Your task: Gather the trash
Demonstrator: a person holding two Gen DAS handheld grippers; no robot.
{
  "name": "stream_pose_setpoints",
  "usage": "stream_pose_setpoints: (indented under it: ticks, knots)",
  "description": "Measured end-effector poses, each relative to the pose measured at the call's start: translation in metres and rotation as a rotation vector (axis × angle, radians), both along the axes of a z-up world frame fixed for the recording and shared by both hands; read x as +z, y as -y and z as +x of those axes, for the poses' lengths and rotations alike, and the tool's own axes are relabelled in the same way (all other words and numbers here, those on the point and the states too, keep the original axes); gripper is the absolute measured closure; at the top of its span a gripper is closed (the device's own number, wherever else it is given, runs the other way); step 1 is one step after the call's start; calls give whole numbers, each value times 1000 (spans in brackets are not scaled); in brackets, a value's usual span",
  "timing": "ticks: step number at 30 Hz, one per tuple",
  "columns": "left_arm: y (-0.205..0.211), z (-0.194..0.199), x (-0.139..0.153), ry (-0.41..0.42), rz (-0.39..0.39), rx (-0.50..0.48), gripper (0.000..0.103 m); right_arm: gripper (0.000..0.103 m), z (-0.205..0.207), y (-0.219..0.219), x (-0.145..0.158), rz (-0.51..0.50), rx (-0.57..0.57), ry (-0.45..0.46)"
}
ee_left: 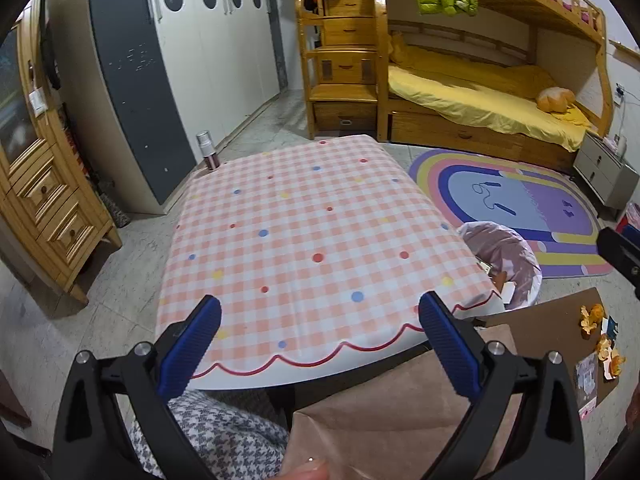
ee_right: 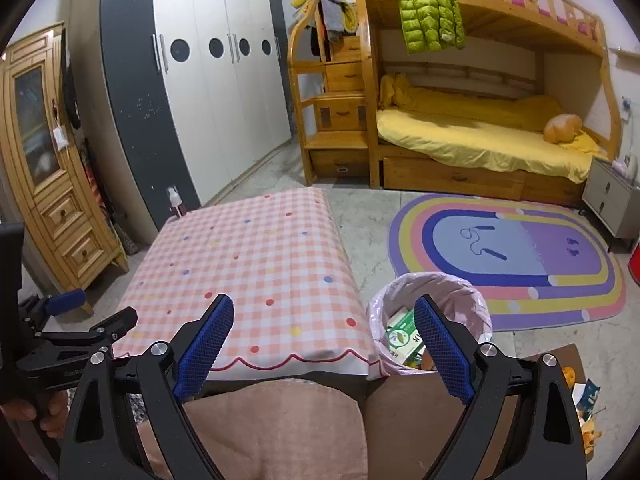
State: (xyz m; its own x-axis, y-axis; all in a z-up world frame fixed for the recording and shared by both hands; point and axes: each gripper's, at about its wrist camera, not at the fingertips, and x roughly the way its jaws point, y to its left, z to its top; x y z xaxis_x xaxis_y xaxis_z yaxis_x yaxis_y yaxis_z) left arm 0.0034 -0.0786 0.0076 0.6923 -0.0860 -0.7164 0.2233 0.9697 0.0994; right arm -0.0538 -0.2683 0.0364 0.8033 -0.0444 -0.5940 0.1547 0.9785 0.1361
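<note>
A bin with a pink liner point(ee_right: 430, 300) stands on the floor right of the table and holds a green-and-white carton point(ee_right: 402, 334) and other scraps; it also shows in the left wrist view point(ee_left: 506, 256). Orange peels and wrappers point(ee_left: 600, 340) lie on a brown board point(ee_left: 560, 320) on the floor at the right, partly seen in the right wrist view point(ee_right: 580, 392). My left gripper point(ee_left: 320, 344) is open and empty over the table's near edge. My right gripper point(ee_right: 324, 344) is open and empty, between table corner and bin.
A table with a pink checked cloth point(ee_left: 304, 232) fills the middle. A rainbow rug point(ee_right: 516, 256) lies beyond the bin, a bunk bed point(ee_right: 480, 136) behind it. Wardrobe point(ee_right: 216, 92) and wooden cabinet point(ee_right: 52, 184) stand left. A spray bottle point(ee_left: 208, 150) stands past the table.
</note>
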Motion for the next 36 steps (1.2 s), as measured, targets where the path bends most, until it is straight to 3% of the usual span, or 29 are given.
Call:
stream_pose_setpoints:
  ticks: [5, 9, 20, 36]
  knots:
    - [-17, -1, 1, -9, -11, 28, 7, 10, -4, -10, 9, -16, -12, 16]
    - [-29, -1, -1, -23, -18, 43, 7, 10, 2, -20, 12, -29, 1, -24]
    - [-62, 8, 1, -38, -34, 102, 7, 10, 28, -61, 14, -69, 105, -53]
    - [-70, 19, -2, -47, -22, 132, 7, 10, 38, -68, 6, -89, 127, -73]
